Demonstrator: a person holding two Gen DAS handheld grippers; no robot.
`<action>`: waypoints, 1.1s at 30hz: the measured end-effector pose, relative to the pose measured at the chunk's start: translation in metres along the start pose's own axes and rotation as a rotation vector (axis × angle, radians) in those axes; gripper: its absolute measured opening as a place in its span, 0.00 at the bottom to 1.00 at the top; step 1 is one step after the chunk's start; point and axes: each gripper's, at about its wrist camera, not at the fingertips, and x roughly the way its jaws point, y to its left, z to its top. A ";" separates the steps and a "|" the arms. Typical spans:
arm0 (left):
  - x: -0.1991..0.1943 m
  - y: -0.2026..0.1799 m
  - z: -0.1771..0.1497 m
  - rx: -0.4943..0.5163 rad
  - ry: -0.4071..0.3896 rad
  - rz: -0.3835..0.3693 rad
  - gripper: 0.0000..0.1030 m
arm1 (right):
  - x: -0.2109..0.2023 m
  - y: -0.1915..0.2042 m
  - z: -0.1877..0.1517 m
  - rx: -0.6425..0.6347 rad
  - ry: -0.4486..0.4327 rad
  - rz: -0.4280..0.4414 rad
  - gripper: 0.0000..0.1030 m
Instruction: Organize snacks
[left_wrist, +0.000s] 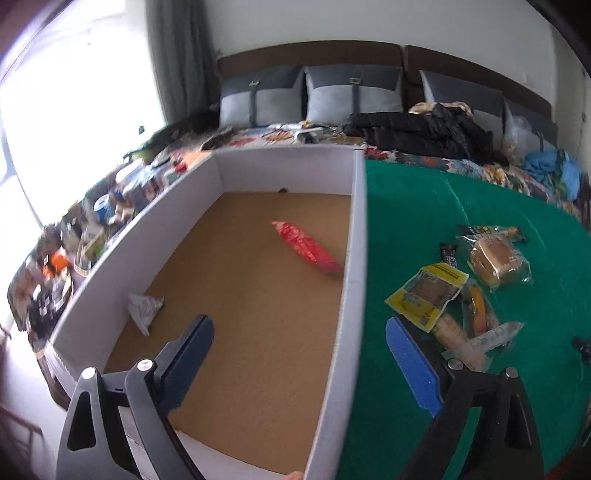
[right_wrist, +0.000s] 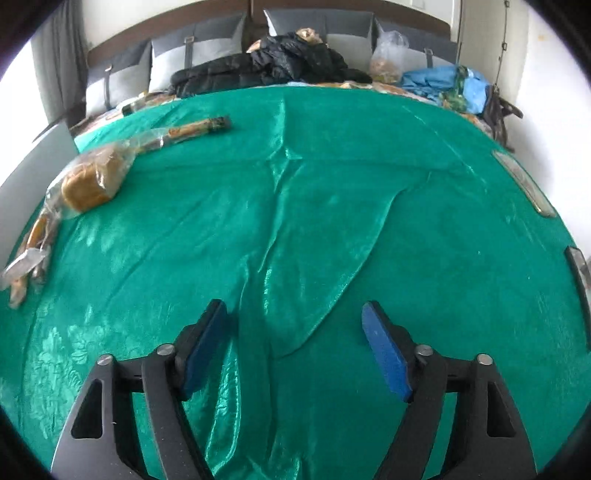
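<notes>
Left wrist view. We are holding the left gripper (left_wrist: 299, 354) with its fingers spread wide and nothing between them, straddling the right wall of the box (left_wrist: 354, 236). Inside the box a red packet (left_wrist: 306, 246) is lying close to that wall, and a crumpled white wrapper (left_wrist: 144, 309) is lying near the opposite wall. Outside the box, to its right on the green cloth (left_wrist: 413, 206), the loose snacks are waiting: a yellow packet (left_wrist: 426, 294) nearest the wall, a bagged bun (left_wrist: 496, 260) beyond it, a dark bar (left_wrist: 448, 254) between them and the wall, and several clear-wrapped pieces. Our judgement: the next pick is probably the yellow packet; we should be swinging right of the box, coming down flat over the packet and pinching across its narrow width.

Right wrist view. The right gripper (right_wrist: 293, 350) is hovering over bare cloth far right of the box, fingers wide apart, holding nothing. Here only a sliver of the box wall is showing; its contents are hidden. This view is adding a long wrapped stick (right_wrist: 197, 127) beyond the bun (right_wrist: 92, 181), away from the box.
</notes>
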 end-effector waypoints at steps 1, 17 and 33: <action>0.000 0.001 -0.002 -0.013 0.010 -0.010 0.91 | 0.001 -0.001 0.001 0.002 0.002 -0.003 0.79; -0.087 -0.088 -0.020 -0.023 -0.253 -0.164 1.00 | 0.006 0.004 0.004 0.012 0.018 -0.013 0.90; 0.012 -0.173 -0.127 0.234 0.070 -0.212 1.00 | 0.004 0.003 0.004 0.013 0.019 -0.014 0.90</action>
